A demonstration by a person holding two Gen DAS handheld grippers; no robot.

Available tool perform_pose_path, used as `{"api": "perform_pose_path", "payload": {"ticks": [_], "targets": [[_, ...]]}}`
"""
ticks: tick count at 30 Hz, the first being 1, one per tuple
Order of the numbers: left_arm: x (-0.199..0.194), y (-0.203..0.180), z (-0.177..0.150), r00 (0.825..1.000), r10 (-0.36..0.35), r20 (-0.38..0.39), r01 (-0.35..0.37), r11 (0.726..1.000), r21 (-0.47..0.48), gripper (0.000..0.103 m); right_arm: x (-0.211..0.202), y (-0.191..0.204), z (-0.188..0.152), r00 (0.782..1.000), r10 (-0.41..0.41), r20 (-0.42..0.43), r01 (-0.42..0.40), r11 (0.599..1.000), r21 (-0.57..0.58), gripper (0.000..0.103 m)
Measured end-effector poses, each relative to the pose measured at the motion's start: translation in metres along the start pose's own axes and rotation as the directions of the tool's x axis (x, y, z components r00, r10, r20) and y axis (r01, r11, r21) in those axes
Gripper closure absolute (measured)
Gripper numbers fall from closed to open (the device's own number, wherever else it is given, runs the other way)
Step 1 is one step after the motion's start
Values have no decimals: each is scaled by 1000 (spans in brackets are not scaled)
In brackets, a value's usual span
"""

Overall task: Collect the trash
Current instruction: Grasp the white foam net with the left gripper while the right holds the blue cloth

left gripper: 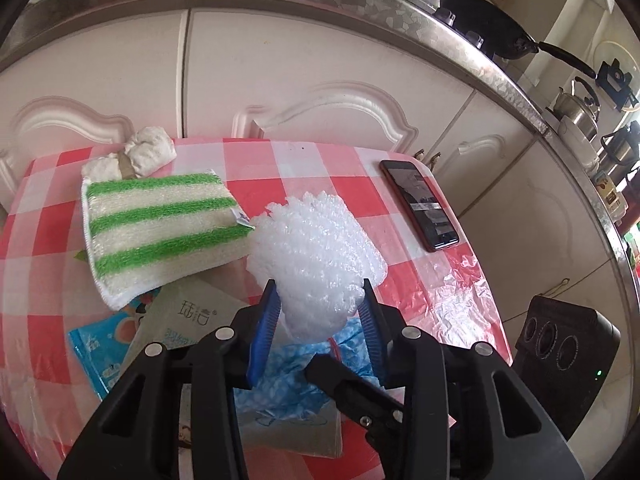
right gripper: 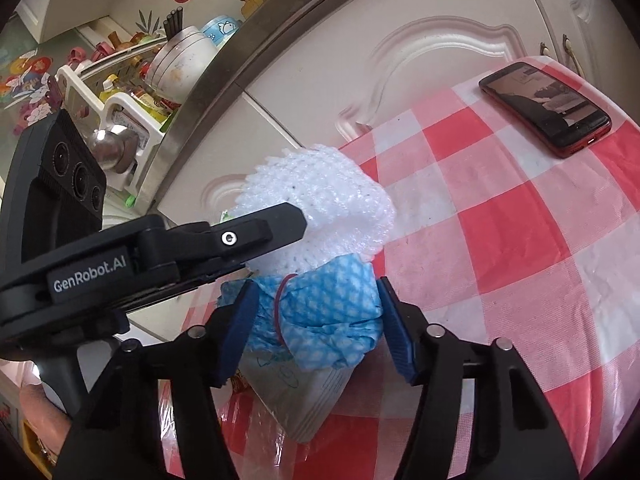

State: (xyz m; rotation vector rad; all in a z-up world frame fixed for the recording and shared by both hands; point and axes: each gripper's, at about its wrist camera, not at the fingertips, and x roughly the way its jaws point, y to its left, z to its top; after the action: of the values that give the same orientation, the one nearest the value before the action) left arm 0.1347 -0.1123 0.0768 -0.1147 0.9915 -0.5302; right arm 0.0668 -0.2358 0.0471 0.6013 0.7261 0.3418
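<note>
A white foam net wad is clamped between the blue pads of my left gripper, held over the red-checked table. It also shows in the right wrist view, with the left gripper's finger across it. My right gripper is shut on a crumpled blue-and-white cloth tied with a red rubber band; the cloth also shows in the left wrist view, under the foam net. It rests on a small notebook.
A green-striped sponge cloth, a white rolled rag, tissue packets and clear plastic film lie on the table. A red phone lies near the far edge. White cabinets and a steel counter stand behind.
</note>
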Motion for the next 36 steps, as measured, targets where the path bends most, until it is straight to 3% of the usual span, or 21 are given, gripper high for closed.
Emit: {"api": "perform_pose_path", "payload": {"ticks": [9,17,29,36], "targets": [[-54,21,-16,995,2,104,4,998,-61,62,-6,16,-12,1000,-21,16,23,994,-106,63],[-102,37,-53,983,33,179,-19,997,-79,62,-23,16,-19,997,59,49,-55,995,-89,64],[-147,78,-111,968,78,237,-40,986,-161,62,-36,29,-34,998,29,58,-22,993,-114,64],[-182,110,-147,957,111,268,-52,975,-218,62,-45,56,-40,998,21,64,-9,983,-181,64]]}}
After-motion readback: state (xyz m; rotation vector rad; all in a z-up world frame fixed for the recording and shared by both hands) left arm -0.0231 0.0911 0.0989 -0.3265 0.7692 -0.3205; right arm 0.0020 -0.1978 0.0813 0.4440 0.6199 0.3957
